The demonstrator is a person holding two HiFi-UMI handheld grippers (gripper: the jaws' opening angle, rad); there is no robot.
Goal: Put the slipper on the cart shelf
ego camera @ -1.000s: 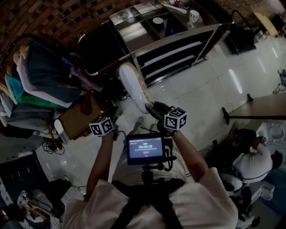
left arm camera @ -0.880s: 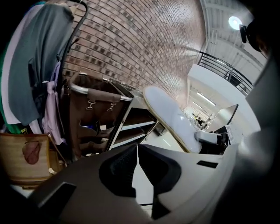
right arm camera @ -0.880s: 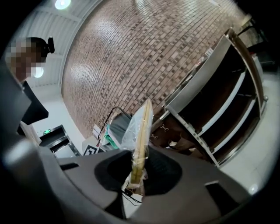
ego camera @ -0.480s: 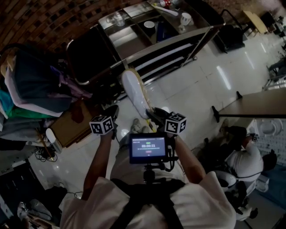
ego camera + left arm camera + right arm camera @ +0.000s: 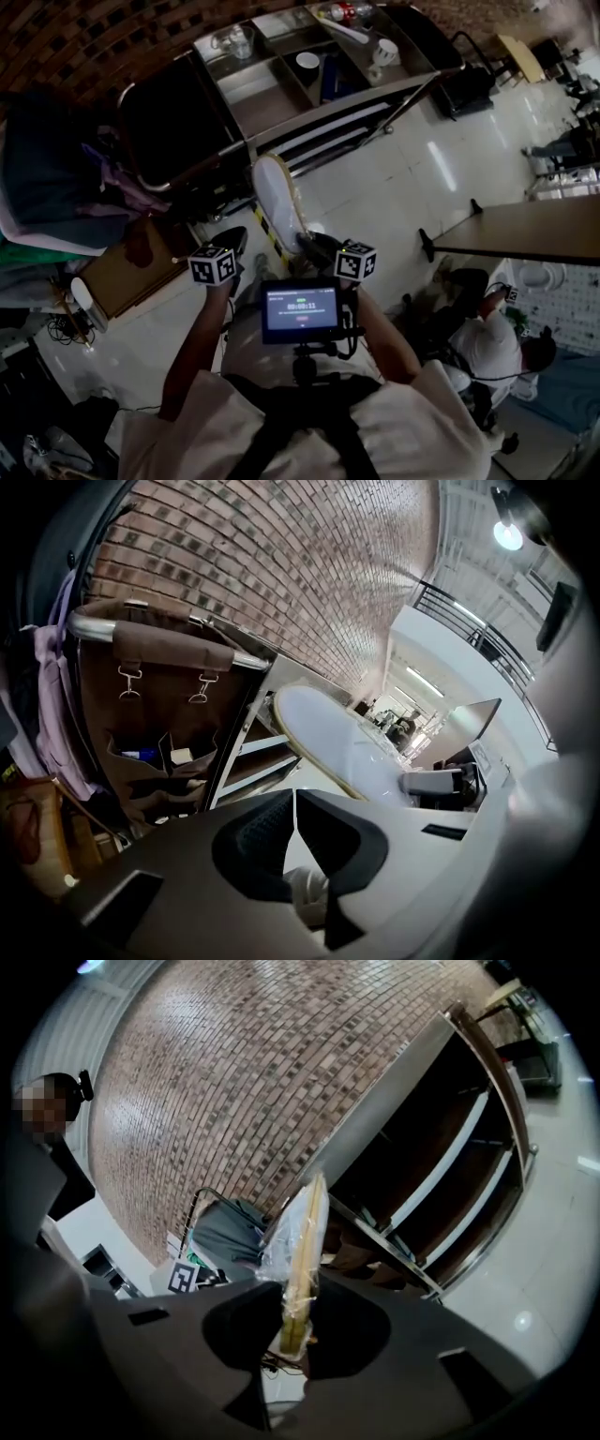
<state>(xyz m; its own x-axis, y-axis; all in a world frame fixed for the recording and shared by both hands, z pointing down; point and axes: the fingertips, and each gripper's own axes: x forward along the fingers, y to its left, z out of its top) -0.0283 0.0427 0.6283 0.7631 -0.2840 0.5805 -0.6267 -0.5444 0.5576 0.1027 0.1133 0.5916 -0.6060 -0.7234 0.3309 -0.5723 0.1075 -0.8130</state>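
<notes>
**Head view: cart slides closer, slipper locked in the right claw**

Head view first. Against a second ago, the cart sits lower and fuller in frame. Its whole top tray now shows, and its frame lies just beyond the tip of the slipper. The hold on the slipper hasn't changed.

The right claw is clenched on the slipper's near end. In the right gripper view, the plastic-wrapped slipper is pinched edge-on between that claw's pads. It rises straight ahead of the claw, with the cart's open shelves beyond it and to the right.

The left claw rides just beside the right one, on its left, jaws pressed together on nothing. Its own view shows them meeting, with the slipper's white face ahead and slightly right.

Both forearms reach forward, elbows bent, roughly level. The chest screen sits between them, behind the claws.
</notes>
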